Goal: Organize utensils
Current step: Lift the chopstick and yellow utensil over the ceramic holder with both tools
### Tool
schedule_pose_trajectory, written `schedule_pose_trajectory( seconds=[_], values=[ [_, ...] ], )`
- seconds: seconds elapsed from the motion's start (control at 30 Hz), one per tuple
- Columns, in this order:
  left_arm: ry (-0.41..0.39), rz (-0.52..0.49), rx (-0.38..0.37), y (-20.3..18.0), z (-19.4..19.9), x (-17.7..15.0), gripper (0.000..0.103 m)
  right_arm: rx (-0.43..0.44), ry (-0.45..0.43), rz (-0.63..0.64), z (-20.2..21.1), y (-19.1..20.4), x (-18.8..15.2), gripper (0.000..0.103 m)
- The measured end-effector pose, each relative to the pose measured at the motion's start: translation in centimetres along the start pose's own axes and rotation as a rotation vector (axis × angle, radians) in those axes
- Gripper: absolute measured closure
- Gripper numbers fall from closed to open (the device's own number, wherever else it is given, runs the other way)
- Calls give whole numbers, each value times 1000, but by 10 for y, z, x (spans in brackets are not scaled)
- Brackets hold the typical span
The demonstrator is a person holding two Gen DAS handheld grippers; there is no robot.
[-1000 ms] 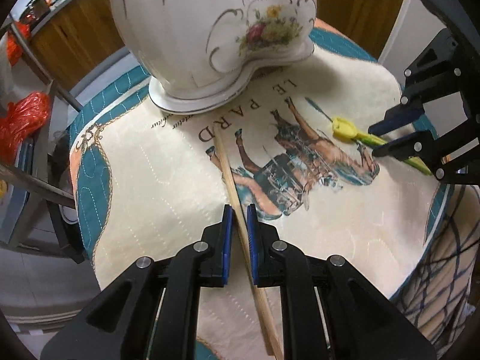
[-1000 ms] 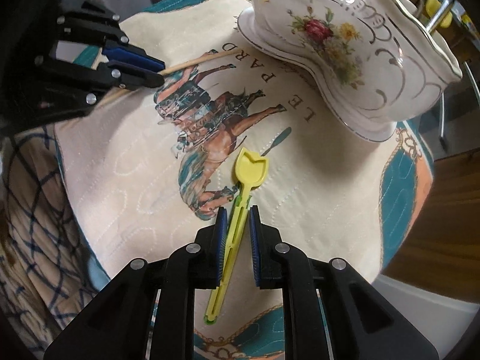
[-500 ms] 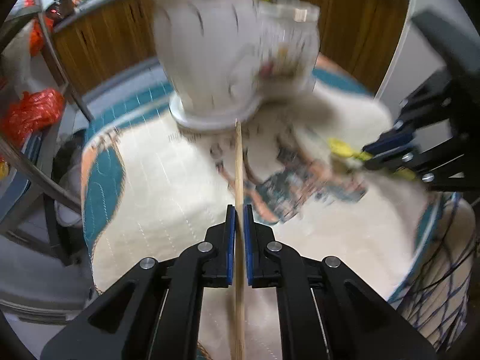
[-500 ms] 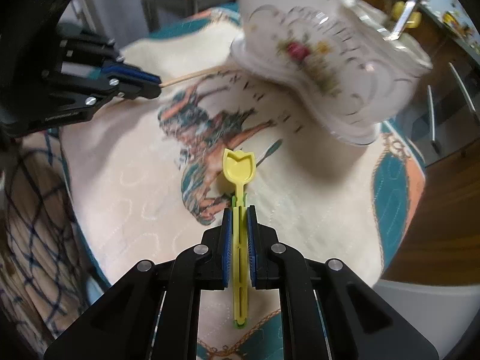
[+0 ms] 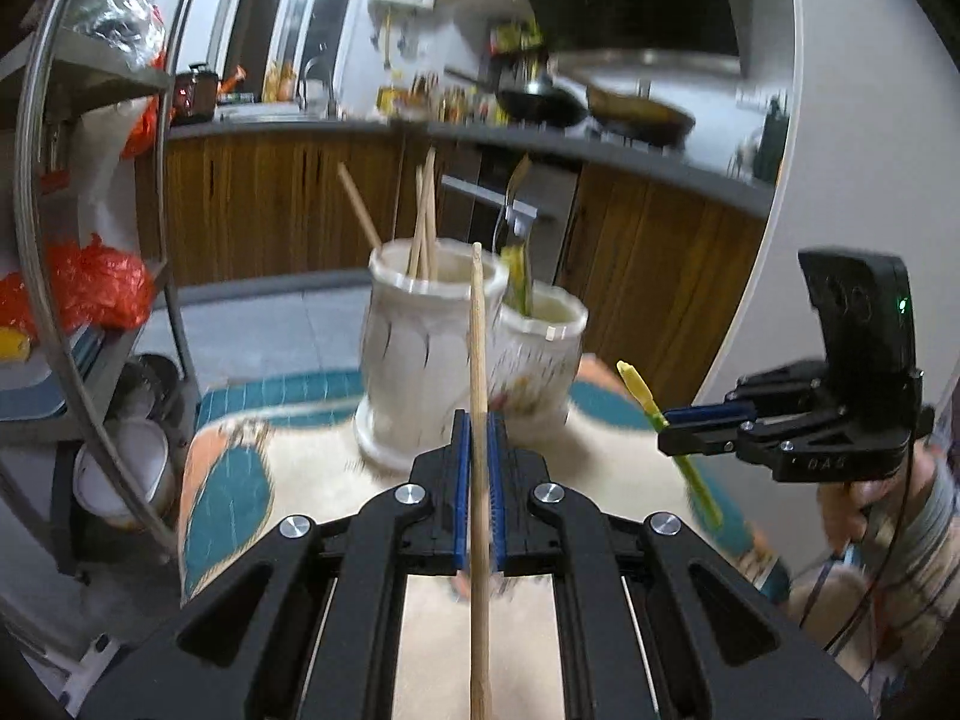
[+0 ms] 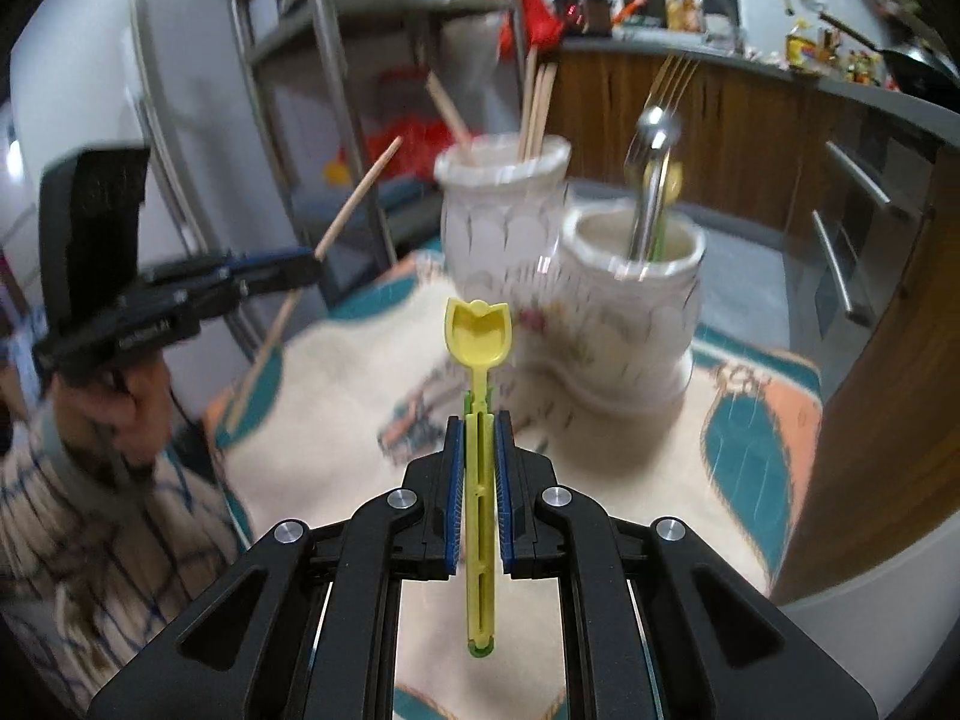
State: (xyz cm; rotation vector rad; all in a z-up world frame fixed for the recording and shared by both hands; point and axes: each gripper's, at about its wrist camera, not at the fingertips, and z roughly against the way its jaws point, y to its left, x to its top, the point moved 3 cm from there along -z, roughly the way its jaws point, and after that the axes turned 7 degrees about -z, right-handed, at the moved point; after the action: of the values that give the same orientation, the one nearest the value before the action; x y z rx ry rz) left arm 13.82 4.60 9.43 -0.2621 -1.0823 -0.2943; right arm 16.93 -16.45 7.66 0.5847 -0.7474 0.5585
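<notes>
My left gripper (image 5: 477,420) is shut on a wooden chopstick (image 5: 478,372), lifted off the cloth and pointing up toward the holder. My right gripper (image 6: 478,420) is shut on a yellow tulip-shaped spoon (image 6: 478,333), also raised above the table. A white ceramic two-cup holder (image 5: 420,348) (image 6: 504,240) stands ahead on the cloth. Its taller cup holds several chopsticks (image 5: 423,222) (image 6: 537,111); its lower cup (image 6: 636,276) holds a metal fork (image 6: 657,138). The right gripper (image 5: 672,420) with the spoon shows at the right of the left wrist view, the left gripper (image 6: 312,261) at the left of the right wrist view.
The round table carries a cream and teal printed cloth (image 5: 312,468) (image 6: 744,438). A metal rack with orange bags (image 5: 96,288) stands to the left. Wooden kitchen cabinets and a worktop with pans (image 5: 630,114) lie behind. A person's hand and knitted sleeve (image 6: 90,468) hold the left gripper.
Both grippers closed on their utensils, lifted them off the cloth and tilted up. The view now takes in the holder's rims and the kitchen behind instead of the tabletop.
</notes>
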Motion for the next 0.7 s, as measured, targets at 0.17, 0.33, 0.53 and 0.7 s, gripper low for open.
schedule_pose_trajectory(
  seconds=[0.17, 0.33, 0.53, 0.7],
  values=[
    [-96, 24, -22, -5, -1, 22, 98, 56, -126, -66, 13, -13, 26, 92],
    [-179, 51, -17, 0, -7, 41, 98, 87, -206, -100, 15, -23, 43, 92],
    [-267, 87, -23, 8, -12, 59, 98, 112, -283, -110, 15, -30, 61, 92],
    [-297, 94, -12, 13, -23, 69, 98, 125, -349, -113, 15, -37, 77, 92]
  ],
)
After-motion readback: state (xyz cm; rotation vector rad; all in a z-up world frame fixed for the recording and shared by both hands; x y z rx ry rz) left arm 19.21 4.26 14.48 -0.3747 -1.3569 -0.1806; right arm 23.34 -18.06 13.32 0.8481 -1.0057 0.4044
